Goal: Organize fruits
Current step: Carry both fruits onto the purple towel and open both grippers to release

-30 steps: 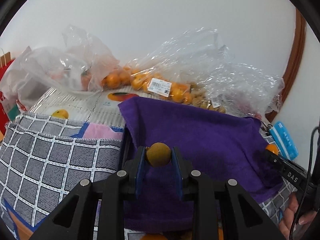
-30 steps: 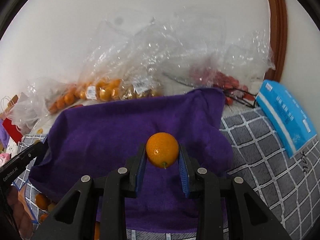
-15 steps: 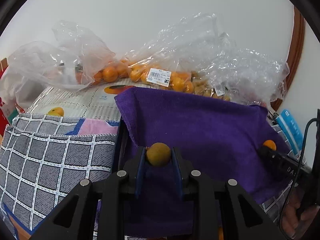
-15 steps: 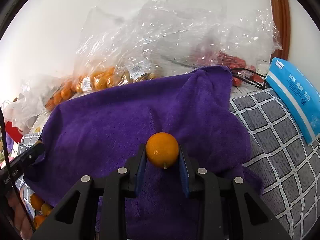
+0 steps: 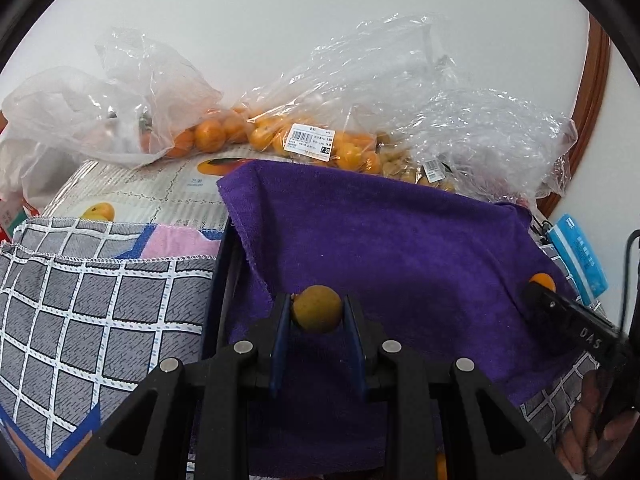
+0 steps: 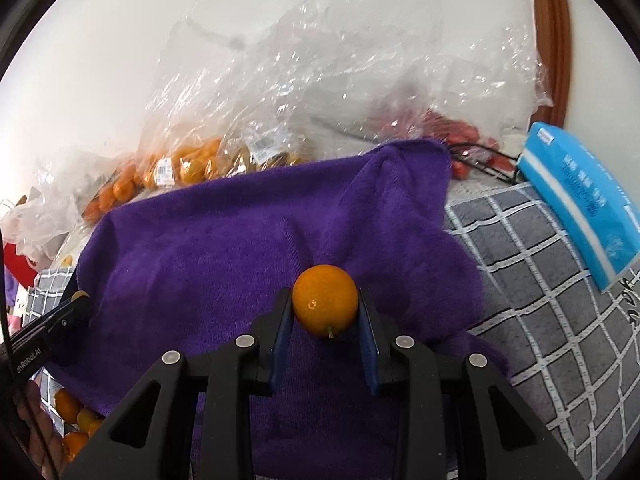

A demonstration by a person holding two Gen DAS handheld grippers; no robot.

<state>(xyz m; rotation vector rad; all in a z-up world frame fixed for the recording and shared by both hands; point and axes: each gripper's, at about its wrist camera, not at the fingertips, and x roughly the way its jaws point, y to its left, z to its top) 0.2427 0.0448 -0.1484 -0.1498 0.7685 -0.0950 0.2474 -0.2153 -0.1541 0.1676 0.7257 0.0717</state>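
Left wrist view: left hand-held gripper (image 5: 317, 314) clamps dull yellow-brown round fruit (image 5: 317, 309) over purple terry towel (image 5: 400, 240). Right hand-held gripper (image 6: 325, 312) grips bright orange kumquat (image 6: 325, 305) above same towel. Lower gently, release softly; fruit likely rolls.

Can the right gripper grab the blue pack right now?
Probably not yet. The right gripper is already shut on an orange, so its fingers are full. The blue pack lies uncovered off to its right.
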